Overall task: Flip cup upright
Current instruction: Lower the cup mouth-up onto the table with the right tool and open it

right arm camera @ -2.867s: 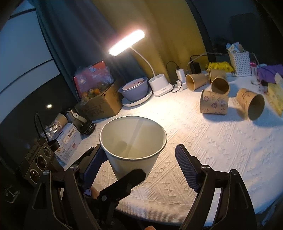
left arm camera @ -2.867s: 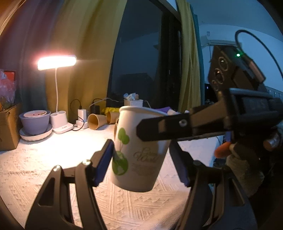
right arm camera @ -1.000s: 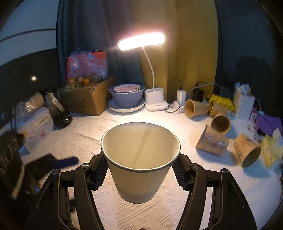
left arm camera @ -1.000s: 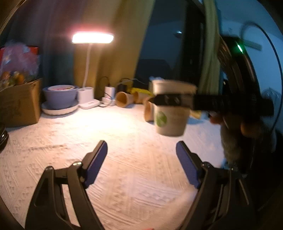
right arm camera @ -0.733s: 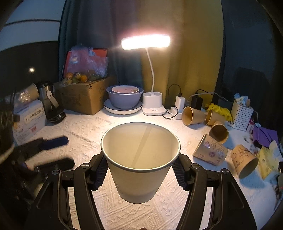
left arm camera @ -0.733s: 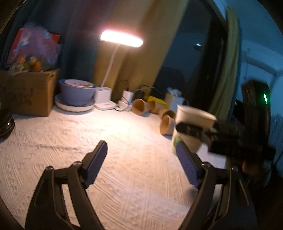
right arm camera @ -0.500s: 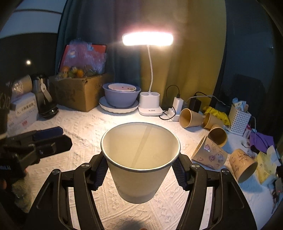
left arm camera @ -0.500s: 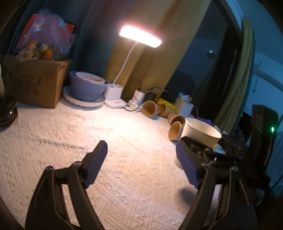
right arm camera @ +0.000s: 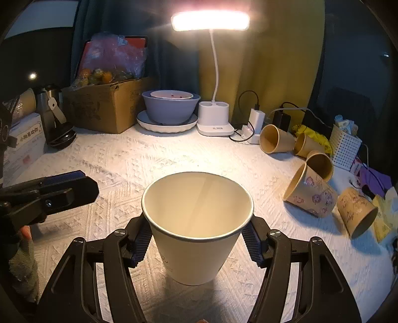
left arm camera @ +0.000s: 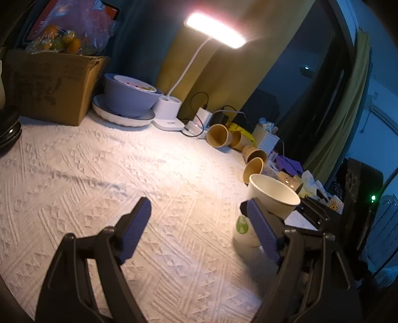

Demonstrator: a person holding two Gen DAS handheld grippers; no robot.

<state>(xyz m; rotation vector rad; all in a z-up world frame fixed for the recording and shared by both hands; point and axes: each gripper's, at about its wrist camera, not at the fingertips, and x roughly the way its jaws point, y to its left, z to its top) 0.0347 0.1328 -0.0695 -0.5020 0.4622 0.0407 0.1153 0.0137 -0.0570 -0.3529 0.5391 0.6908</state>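
White textured cloth on table (right arm camera: 154, 159), lit by desk lamp (right arm camera: 210, 21), dark curtain and window behind. Clutter along back edge: cardboard box (right arm camera: 104, 104) with bagged fruit, grey bowl (right arm camera: 171, 106) on plate, charger bricks, white basket (right arm camera: 344, 146). Five brown paper cups (right arm camera: 309, 196) lying on sides at right, untouched.

Changed since 2.9 s ago: white cup (right arm camera: 197, 223) handed over from left gripper (left arm camera: 196, 223) to right gripper (right arm camera: 197, 241), then carried down from mid-air to table level. Now mouth up, rim level, base apparently touching or just above cloth at near centre; shadow pooled right under base, contact not certain. Green print visible on cup wall (left arm camera: 242, 223) from left wrist view.

Right jaws clamped on cup sides just below rim, pads pressed to both walls. Left jaws spread wide, holding nothing, pulled away to the left and well apart from cup; seen as dark bar at left edge of right wrist view.

Meaning for task: flip itself looks done, cup already upright. Remaining, by judgement: confirm base seated flat, release right jaws, back off straight without dragging the rim. Risk: thin paper wall, light cup, easy to tip if one pad sticks on release.
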